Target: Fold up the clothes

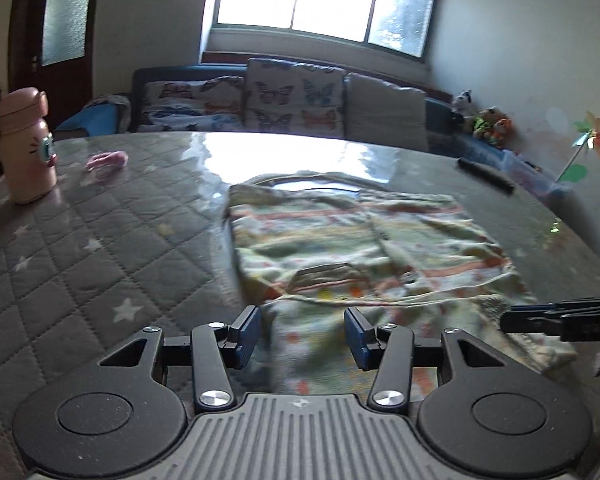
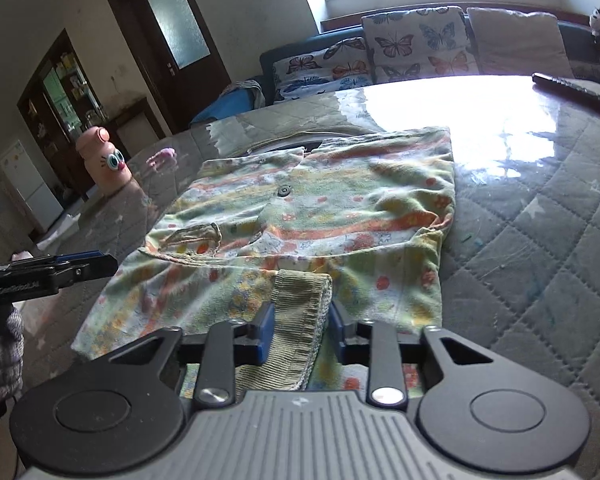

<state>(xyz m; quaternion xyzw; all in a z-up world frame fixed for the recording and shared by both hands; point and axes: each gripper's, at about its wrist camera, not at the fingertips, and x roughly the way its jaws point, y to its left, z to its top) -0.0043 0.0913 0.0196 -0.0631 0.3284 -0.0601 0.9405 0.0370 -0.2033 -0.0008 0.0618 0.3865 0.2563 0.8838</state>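
Observation:
A pastel floral garment with a button and a small pocket lies flat on the quilted grey table. Its lower part is folded towards me. My left gripper hovers open over the garment's near left edge, with nothing between its blue pads. In the right wrist view the left gripper shows side-on at the garment's left. My right gripper is shut on a ribbed green sleeve cuff, held just above the folded fabric. The right gripper also pokes in from the right edge of the left wrist view.
A pink bottle stands at the table's far left, with a small pink object beside it. A black remote lies far right. A sofa with butterfly cushions sits behind the table. A knitted sleeve shows at left.

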